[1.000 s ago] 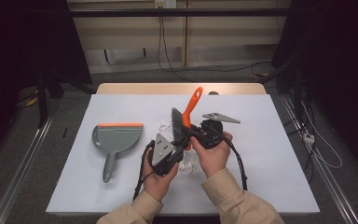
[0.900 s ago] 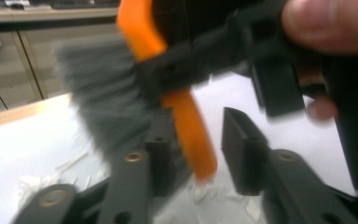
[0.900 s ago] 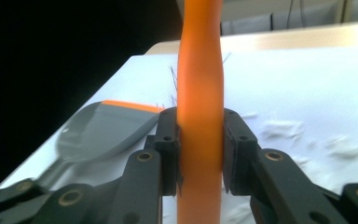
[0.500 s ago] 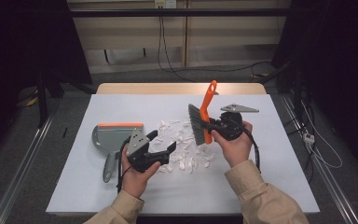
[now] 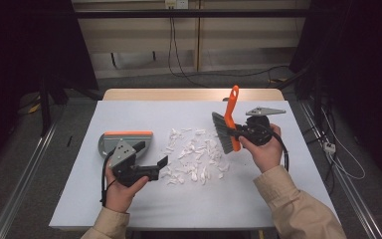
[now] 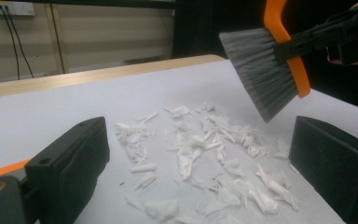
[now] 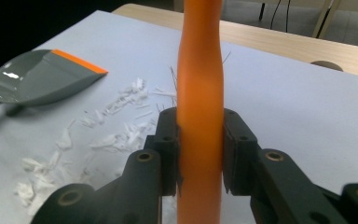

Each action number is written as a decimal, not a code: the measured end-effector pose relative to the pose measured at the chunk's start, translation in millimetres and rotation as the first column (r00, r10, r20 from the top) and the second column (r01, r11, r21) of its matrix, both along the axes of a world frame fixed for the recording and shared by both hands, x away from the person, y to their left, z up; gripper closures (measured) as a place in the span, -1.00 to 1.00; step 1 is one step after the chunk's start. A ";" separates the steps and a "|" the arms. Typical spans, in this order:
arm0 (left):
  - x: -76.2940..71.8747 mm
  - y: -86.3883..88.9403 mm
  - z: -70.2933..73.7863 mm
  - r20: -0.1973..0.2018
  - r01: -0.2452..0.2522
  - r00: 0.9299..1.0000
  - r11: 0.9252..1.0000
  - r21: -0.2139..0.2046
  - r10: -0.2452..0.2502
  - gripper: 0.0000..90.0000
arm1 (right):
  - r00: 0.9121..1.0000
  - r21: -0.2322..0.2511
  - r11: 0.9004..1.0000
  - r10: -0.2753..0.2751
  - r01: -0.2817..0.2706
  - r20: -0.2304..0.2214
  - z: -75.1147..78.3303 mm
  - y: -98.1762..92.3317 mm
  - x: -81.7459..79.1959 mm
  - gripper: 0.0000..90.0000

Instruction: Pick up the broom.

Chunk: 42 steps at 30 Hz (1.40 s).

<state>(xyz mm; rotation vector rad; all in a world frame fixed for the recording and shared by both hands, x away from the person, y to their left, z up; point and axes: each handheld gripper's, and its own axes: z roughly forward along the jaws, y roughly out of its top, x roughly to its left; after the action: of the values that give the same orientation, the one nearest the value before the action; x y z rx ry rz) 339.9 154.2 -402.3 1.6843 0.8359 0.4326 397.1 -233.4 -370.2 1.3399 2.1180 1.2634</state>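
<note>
A: The right gripper (image 5: 238,132) is clamped on the orange handle of the brush (image 5: 227,127), its jaws squeezing the handle from both sides, and it holds the grey bristles tilted just above the far right edge of the paper scraps (image 5: 191,154).

B: And the left gripper (image 5: 151,169)? Its jaws have just been opening, and they stand wide with nothing between them. It hovers low over the desk (image 5: 144,206), at the near left of the scraps.

A: The dustpan (image 5: 124,142) lies flat just behind that hand, orange lip on its far edge, untouched.

B: So I'd judge the sweeping hasn't begun: brush in hand, pan not yet picked up.

A: Agreed. Next, the left gripper needs to turn back to the dustpan, close on its handle and set the lip against the pile.

B: Then the brush drops to the desk and draws the scraps leftward into it, gently, since they're light and scatter easily.
</note>
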 end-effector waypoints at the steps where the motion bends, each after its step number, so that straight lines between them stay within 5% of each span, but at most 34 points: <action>1: -1.1 3.8 -0.7 -0.005 -0.001 1.000 1.000 0.000 0.001 -0.90 | 1.000 -0.006 1.000 -0.002 0.002 -0.004 -0.6 -2.8 0.8 0.59; 10: -2.6 28.4 -1.2 -0.021 -0.036 0.999 0.999 -0.008 0.036 -0.90 | 1.000 -0.042 0.999 -0.002 0.001 -0.019 -1.7 -22.1 8.3 0.59; 15: -4.2 38.2 0.0 -0.021 -0.051 0.998 0.999 -0.008 0.051 -0.90 | 0.998 -0.106 0.994 -0.013 0.007 -0.057 -1.4 -34.6 17.1 0.59; 21: -7.7 51.9 -0.9 -0.019 -0.072 0.997 0.997 -0.007 0.072 -0.90 | 0.998 -0.109 0.994 -0.018 0.011 -0.065 -9.8 -44.8 33.9 0.59; 23: -9.2 55.6 -2.7 -0.024 -0.077 0.997 0.997 -0.004 0.076 -0.90 | 0.997 -0.106 0.994 -0.011 0.003 -0.077 -11.6 -44.3 41.1 0.59; 27: -10.1 61.8 -4.5 -0.025 -0.086 0.996 0.996 -0.009 0.086 -0.90 | 0.996 -0.182 0.983 -0.008 -0.008 -0.090 -13.2 -37.0 55.1 0.59; 33: -8.4 68.4 -7.2 -0.032 -0.109 0.994 0.994 -0.013 0.108 -0.90 | 0.997 -0.218 0.976 -0.034 0.019 -0.066 -16.3 -31.1 68.5 0.59; 42: -7.1 75.8 -9.3 -0.041 -0.101 0.994 0.995 -0.008 0.101 -0.90 | 0.997 -0.190 0.981 -0.060 0.049 -0.056 -25.5 -26.3 79.3 0.59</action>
<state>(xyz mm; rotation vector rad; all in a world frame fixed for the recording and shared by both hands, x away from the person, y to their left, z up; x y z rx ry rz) 332.9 230.0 -411.5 1.6505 0.9542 0.4640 476.4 -259.7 -395.7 1.3606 2.1649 0.9846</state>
